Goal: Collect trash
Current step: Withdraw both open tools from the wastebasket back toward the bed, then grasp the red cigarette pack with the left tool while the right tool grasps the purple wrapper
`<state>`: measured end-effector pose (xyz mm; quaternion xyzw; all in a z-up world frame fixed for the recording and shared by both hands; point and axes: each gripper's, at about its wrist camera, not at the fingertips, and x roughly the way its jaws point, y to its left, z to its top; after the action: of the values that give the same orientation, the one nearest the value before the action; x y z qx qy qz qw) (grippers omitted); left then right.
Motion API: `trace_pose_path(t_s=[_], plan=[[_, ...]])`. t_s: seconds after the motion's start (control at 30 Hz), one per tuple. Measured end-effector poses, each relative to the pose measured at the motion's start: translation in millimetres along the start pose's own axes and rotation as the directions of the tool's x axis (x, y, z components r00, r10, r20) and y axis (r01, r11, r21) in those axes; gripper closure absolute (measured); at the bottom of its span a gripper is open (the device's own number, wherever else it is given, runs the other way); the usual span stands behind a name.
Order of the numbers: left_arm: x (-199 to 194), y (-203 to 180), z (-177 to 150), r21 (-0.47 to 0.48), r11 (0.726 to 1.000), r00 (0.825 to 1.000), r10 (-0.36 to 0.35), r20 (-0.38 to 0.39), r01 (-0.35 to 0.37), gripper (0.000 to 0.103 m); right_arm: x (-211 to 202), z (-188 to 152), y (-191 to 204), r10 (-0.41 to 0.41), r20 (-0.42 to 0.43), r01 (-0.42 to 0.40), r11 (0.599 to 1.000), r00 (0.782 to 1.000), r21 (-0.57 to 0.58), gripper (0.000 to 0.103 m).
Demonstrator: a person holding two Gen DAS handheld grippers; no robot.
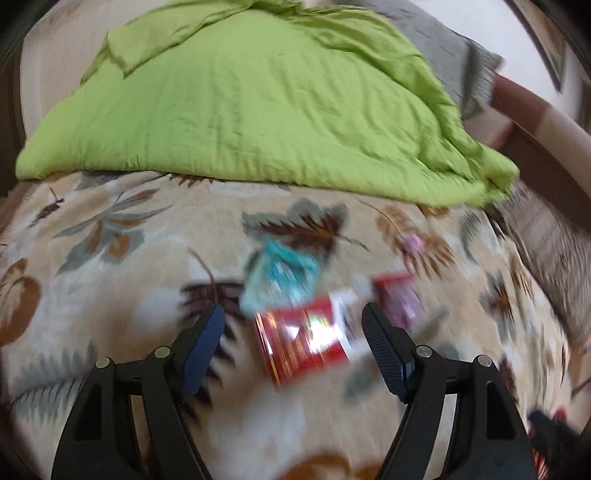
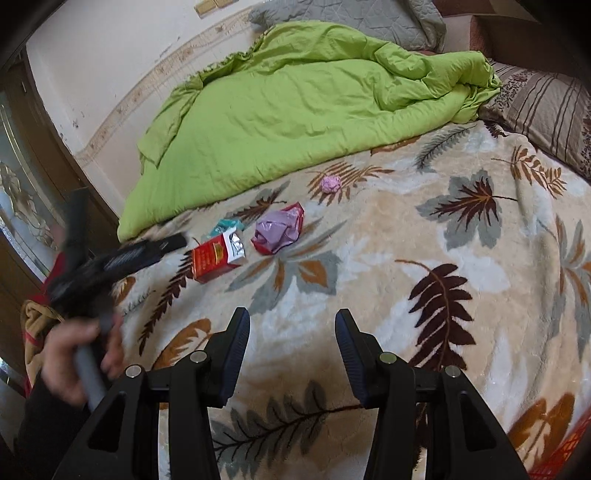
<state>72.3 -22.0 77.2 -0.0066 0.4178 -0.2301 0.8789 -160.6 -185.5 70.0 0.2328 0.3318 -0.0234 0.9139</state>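
Several pieces of trash lie on the leaf-patterned blanket (image 2: 388,229). A red cigarette pack (image 1: 303,338) (image 2: 218,254) lies just ahead of my open left gripper (image 1: 293,321), between its fingers' line. Behind it is a teal wrapper (image 1: 282,275) (image 2: 225,225). To the right lies a crumpled purple and red wrapper (image 1: 400,297) (image 2: 279,229). A small pink paper ball (image 1: 413,243) (image 2: 330,183) lies further back. My right gripper (image 2: 291,325) is open and empty, well short of the trash. The left gripper also shows in the right wrist view (image 2: 147,251), blurred.
A green quilt (image 2: 295,99) is bunched along the back of the bed. A grey pillow (image 2: 354,18) and a striped pillow (image 2: 546,110) lie at the head. A wooden cabinet (image 2: 22,155) stands on the left. A red basket edge (image 2: 565,450) shows at bottom right.
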Motion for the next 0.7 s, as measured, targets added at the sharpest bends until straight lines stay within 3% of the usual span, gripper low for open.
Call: trace_pose_path(t_s=[0.07,0.13,0.2,0.3,0.4,0.43,0.5,0.7], plan=[[21,11,10,-0.044,0.999,0.999,-0.023,-0.031,0.022,0.027,-1,0,0,0.003,0.013,-0.003,1.000,1.000,0.000,0.051],[34,18,11,-0.104,0.990,0.992,-0.107,-0.072,0.099,0.027,-2,0,1,0.006,0.020,-0.006,1.000,1.000,-0.008,0.051],[40,12,5,-0.110,0.974,0.968,-0.214,-0.133,0.200,0.027,-1,0,4,0.003,0.019,-0.003,1.000,1.000,-0.017,0.051],[33,-14,-19,0.023,0.964,0.939,-0.252,-0.234,0.265,0.027,-2,0,4,0.011,0.022,-0.011,1.000,1.000,-0.018,0.051],[19,-40,-52,0.154,0.936,0.913,-0.256,-0.317,0.316,0.027,-3,0,1,0.024,0.028,-0.024,1.000,0.999,-0.005,0.051],[15,-47,-61,0.195,0.929,0.915,-0.242,-0.324,0.315,0.027,-4,0,-1,0.029,0.033,-0.029,1.000,0.999,0.006,0.051],[12,-55,-70,0.231,0.939,0.934,-0.179,-0.308,0.256,0.027,-6,1,-5,0.038,0.041,-0.039,0.999,0.998,0.023,0.051],[29,-57,-69,0.084,0.988,0.950,-0.096,-0.297,0.126,0.027,-7,2,-9,0.041,0.047,-0.044,0.998,0.998,0.049,0.051]])
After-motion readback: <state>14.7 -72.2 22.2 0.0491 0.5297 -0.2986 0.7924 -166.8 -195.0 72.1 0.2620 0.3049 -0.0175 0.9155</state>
